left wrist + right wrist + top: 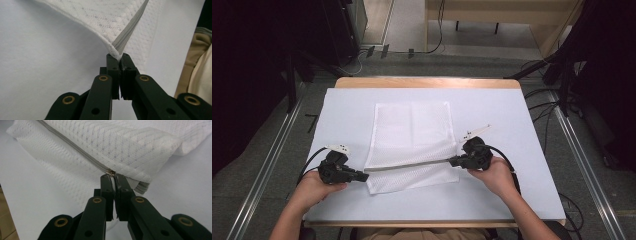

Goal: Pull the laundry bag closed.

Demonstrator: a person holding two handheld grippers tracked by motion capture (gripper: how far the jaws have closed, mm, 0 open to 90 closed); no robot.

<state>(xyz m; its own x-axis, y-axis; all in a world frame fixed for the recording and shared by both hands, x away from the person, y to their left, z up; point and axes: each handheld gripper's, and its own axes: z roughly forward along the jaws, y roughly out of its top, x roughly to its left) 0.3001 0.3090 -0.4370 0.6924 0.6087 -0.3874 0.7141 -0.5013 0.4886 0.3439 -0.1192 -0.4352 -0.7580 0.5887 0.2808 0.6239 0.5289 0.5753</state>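
Two tools clamped shut on white mesh bag (412,135); left tool (117,58) pinching its corner, right tool (113,177) its zip pull (110,172)

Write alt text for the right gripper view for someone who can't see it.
The right gripper, its two black jaws shut, pinches the metal zipper pull at the end of a grey zipper on a white mesh bag. The bag lies bunched on a white table cover.

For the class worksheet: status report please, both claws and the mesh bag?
Left claw shut on mesh bag corner. Right claw shut at zipper end. Zipper edge stretched between them. Nothing in the way.
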